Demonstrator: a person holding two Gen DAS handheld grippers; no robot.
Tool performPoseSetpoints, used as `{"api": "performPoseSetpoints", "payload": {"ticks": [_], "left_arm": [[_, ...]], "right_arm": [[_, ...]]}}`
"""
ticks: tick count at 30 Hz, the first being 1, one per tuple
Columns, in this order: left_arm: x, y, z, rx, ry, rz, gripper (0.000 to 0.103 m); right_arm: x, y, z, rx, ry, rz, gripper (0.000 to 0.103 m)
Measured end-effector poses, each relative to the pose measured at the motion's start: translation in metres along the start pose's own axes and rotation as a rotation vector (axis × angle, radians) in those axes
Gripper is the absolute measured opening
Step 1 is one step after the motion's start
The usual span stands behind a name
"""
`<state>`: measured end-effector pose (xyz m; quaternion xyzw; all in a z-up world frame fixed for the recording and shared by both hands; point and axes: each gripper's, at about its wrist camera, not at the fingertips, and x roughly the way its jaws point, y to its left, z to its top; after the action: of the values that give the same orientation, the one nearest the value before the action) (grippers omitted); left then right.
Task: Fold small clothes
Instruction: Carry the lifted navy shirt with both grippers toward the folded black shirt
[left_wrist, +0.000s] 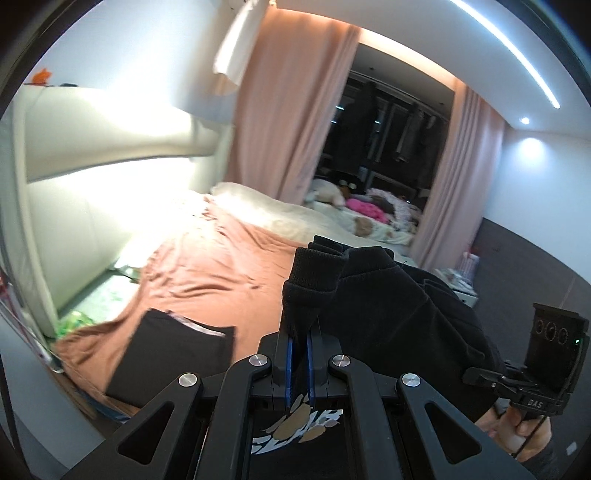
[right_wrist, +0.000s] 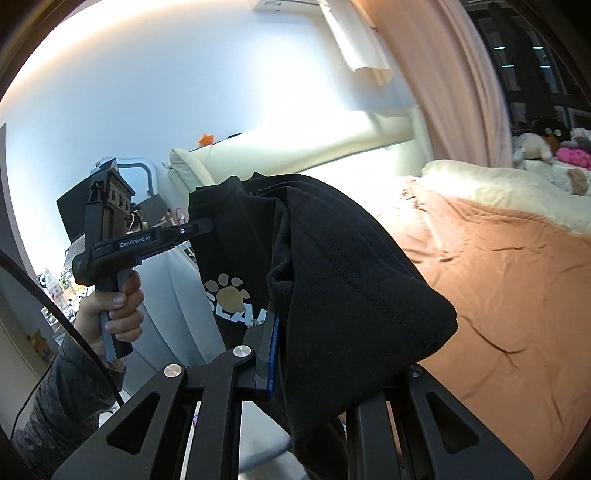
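A: Black sweatshirt (left_wrist: 388, 295): one item, held up in the air above the bed (left_wrist: 207, 273), bunched, with a ribbed cuff (left_wrist: 314, 273) at 12 o'clock from the left hand-held gripper (left_wrist: 299, 354). Paw-print graphic (right_wrist: 231, 295) with white lettering shows on the hanging front, at 9 o'clock in the right wrist view.

B: Bed entry?

A: Rust-orange sheet (right_wrist: 498, 280), wrinkled; cream duvet (left_wrist: 295, 218) toward 1 o'clock in the left wrist view, with soft toys and pink cloth beyond it, too blurred to list apart.

B: Anything else lying on the sheet?

A: One folded black garment (left_wrist: 173, 358), flat, at 8 o'clock in the left wrist view, with a patterned edge along its top.

B: Left hand-held gripper?

A: Jaws narrow, clamped on sweatshirt fabric below the cuff; blue pads (left_wrist: 289, 369) both visible either side of the pinched cloth.

B: Right hand-held gripper (right_wrist: 288, 332)?

A: Jaws narrow, gripping a thick fold of the same sweatshirt; one blue pad (right_wrist: 274, 354) shows, the other is covered by cloth.

B: Hands?

A: Left hand (right_wrist: 114, 306) wraps its handle at 9 o'clock in the right wrist view; right hand (left_wrist: 517, 428) at 4 o'clock in the left wrist view.
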<state>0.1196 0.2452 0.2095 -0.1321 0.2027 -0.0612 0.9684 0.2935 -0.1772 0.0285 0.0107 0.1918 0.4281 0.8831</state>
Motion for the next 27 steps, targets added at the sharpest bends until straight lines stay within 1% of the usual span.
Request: {"api": "performPoseSetpoints", "payload": {"ticks": [2,4,7,8,11,16,22,27], "left_arm": [[0.001,0.021,0.005,-0.012,-0.012,0.025,0.005],[0.004,0.044,0.009,-0.036,-0.021,0.057,0.005],[0.013,0.068,0.013,-0.058,-0.035,0.086,0.005],[0.016,0.077,0.015,-0.067,-0.038,0.097,0.005],[0.026,0.107,0.020,-0.094,-0.035,0.129,0.005],[0.046,0.150,0.027,-0.123,-0.020,0.180,0.005],[0.060,0.187,0.028,-0.149,-0.006,0.245,0.005],[0.075,0.211,0.028,-0.169,0.017,0.292,0.005]], "right_arm": [[0.016,0.005,0.005,-0.011,0.004,0.013,0.010],[0.031,0.004,0.009,-0.019,0.004,0.030,0.010],[0.057,-0.003,0.016,-0.032,0.007,0.047,0.010],[0.059,-0.004,0.014,-0.035,0.009,0.053,0.010],[0.090,-0.009,0.018,-0.042,0.030,0.067,0.010],[0.123,-0.024,0.028,-0.048,0.067,0.078,0.010],[0.158,-0.036,0.033,-0.059,0.098,0.102,0.010],[0.176,-0.052,0.033,-0.055,0.123,0.123,0.010]]}}
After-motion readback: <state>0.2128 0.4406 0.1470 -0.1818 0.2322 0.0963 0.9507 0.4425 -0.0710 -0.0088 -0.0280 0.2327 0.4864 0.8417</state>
